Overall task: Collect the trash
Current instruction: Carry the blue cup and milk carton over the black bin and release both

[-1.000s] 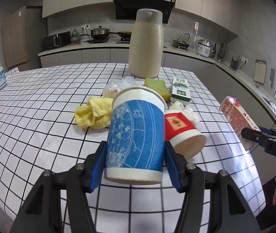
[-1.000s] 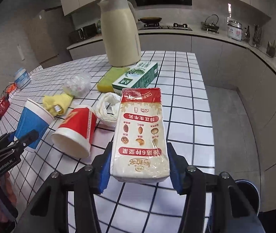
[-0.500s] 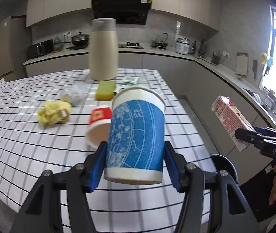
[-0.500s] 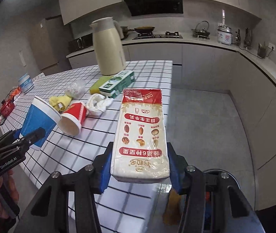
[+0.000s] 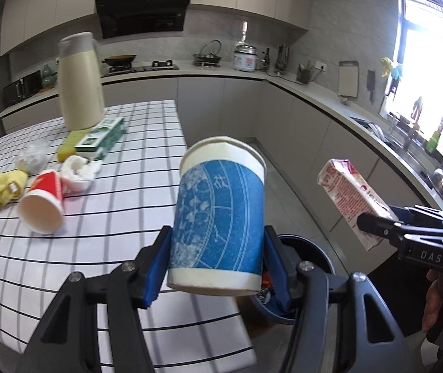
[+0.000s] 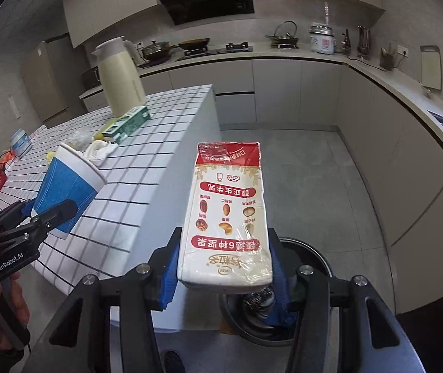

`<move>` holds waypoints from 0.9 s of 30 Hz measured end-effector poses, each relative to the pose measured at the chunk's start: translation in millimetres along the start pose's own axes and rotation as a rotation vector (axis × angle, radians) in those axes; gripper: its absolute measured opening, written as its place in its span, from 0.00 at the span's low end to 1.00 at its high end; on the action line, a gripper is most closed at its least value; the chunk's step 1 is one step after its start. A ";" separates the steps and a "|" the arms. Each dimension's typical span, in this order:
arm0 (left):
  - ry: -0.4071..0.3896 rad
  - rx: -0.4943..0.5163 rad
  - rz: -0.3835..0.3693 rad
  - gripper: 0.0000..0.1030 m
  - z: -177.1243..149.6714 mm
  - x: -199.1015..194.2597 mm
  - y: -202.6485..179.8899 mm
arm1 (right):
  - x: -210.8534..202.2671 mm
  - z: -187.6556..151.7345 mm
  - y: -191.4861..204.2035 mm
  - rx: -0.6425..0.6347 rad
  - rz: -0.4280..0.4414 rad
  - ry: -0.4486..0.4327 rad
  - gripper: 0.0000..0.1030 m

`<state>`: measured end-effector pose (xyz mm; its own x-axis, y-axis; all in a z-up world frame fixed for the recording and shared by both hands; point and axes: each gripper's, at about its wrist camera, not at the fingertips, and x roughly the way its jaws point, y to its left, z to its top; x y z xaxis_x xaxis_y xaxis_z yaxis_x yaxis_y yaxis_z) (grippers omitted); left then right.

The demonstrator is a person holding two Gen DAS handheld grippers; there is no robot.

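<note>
both loaded: left gripper (image 5: 216,250) clamps blue paper cup (image 5: 220,217), right gripper (image 6: 224,267) clamps white-red milk carton (image 6: 229,217); round dark bin (image 6: 302,283) sits directly under right gripper, so right's nearer.

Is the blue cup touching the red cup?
Apart. Left wrist view: blue cup is held off the table in the left gripper; red cup lies on the tablecloth.

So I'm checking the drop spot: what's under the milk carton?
Below the milk carton sits the dark round trash bin on the floor, with something crinkled and silvery inside. The carton and right gripper cover most of its opening.
</note>
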<state>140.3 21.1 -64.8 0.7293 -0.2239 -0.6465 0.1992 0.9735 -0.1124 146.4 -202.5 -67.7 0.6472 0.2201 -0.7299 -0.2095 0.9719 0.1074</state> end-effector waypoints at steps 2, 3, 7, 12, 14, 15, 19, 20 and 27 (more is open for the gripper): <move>0.007 0.008 -0.014 0.57 -0.1 5.8 -13.1 | -2.8 -6.8 -15.8 0.007 -0.006 0.009 0.51; 0.013 0.013 -0.023 0.57 -0.6 9.9 -22.1 | -3.9 -9.9 -22.7 0.011 -0.007 0.012 0.51; 0.034 0.022 -0.044 0.57 -4.9 23.1 -49.4 | -6.5 -23.4 -50.6 0.019 -0.016 0.032 0.51; 0.073 0.030 -0.067 0.57 -16.6 41.1 -81.5 | -6.4 -38.2 -80.0 0.023 -0.015 0.056 0.51; 0.095 0.036 -0.073 0.57 -23.0 49.9 -93.4 | -5.1 -46.5 -91.4 0.020 -0.013 0.068 0.51; 0.105 0.037 -0.074 0.57 -26.7 53.4 -98.5 | -3.6 -49.9 -95.8 0.018 -0.010 0.075 0.51; 0.147 0.033 -0.070 0.57 -39.6 71.4 -112.1 | 6.5 -65.4 -113.0 0.002 0.003 0.113 0.51; 0.158 0.031 -0.068 0.57 -42.6 75.8 -114.3 | 9.8 -68.8 -116.2 -0.001 0.007 0.124 0.51; 0.263 0.012 -0.048 0.57 -74.6 117.1 -124.6 | 49.7 -93.2 -130.3 -0.057 0.044 0.223 0.51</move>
<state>152.0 -122.9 -182.8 0.5237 -0.2482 -0.8150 0.2385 0.9611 -0.1394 137.5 -326.0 -180.9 0.4597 0.2326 -0.8571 -0.2794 0.9540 0.1091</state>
